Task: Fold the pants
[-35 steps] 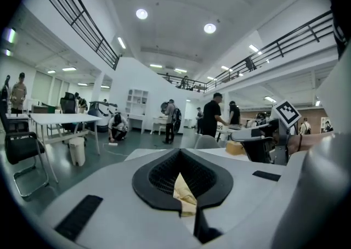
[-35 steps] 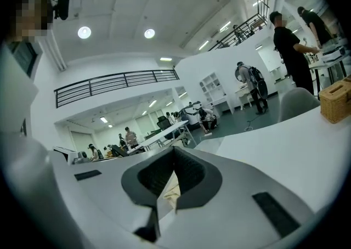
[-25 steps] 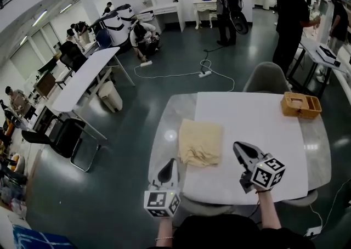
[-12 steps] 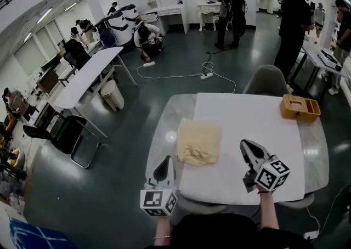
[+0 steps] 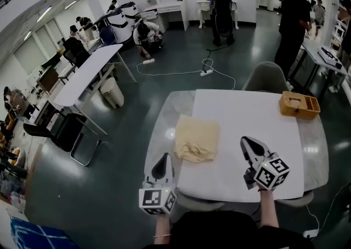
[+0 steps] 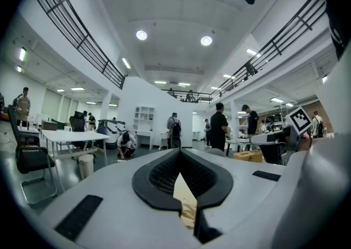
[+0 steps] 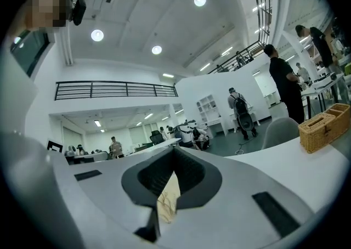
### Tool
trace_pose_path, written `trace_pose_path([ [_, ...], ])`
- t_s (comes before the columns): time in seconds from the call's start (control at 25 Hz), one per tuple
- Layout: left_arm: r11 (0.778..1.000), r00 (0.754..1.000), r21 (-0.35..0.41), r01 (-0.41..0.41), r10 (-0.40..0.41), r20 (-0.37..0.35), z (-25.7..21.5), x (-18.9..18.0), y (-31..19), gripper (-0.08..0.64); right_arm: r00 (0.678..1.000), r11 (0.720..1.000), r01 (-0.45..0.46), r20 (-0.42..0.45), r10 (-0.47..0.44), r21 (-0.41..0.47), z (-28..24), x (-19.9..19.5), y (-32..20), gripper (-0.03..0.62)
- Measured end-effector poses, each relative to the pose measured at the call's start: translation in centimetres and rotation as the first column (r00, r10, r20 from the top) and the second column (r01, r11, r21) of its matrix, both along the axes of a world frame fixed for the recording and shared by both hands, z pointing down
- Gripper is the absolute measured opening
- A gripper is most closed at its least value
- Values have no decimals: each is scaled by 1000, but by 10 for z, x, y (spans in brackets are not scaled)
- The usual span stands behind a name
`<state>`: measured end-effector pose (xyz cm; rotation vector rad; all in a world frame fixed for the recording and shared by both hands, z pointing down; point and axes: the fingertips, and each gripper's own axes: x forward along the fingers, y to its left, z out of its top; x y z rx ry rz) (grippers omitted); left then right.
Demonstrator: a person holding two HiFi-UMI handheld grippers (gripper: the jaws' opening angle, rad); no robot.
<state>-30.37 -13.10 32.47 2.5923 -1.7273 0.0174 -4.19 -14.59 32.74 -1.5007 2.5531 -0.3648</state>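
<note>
Pale-yellow pants [image 5: 196, 138] – one pair – lie in a roughly rectangular bundle, rumpled along the near edge, across the left border of the single white sheet [image 5: 247, 133] that covers most of the grey table [image 5: 164, 127]. Two grippers are held over the near side of the table, each with one marker cube at its back. The left gripper [image 5: 162, 160] hangs at the near-left edge, just short of the pants and not touching them. The right gripper [image 5: 248, 145] is over bare sheet, to the right of the pants and apart from them. Both have their jaws pressed together with nothing between them – each gripper's own view shows only a sliver of the pants lying further off, past the closed tips. One wicker basket [image 5: 299, 105] sits at the far-right corner, well apart from the pants. One grey chair [image 5: 266, 78] stands behind the table.
</note>
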Motion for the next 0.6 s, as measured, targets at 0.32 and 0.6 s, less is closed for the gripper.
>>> trace_pose_path([
  [0.32, 1000, 1000, 0, 12, -12, 6, 2, -2, 3, 14, 1000, 1000, 10, -23, -10, 13, -1, -1, 3, 14],
  [0.6, 1000, 1000, -5, 16, -16, 5, 2, -7, 6, 14, 999, 1000, 12, -41, -11, 17, -4, -6, 5, 14],
])
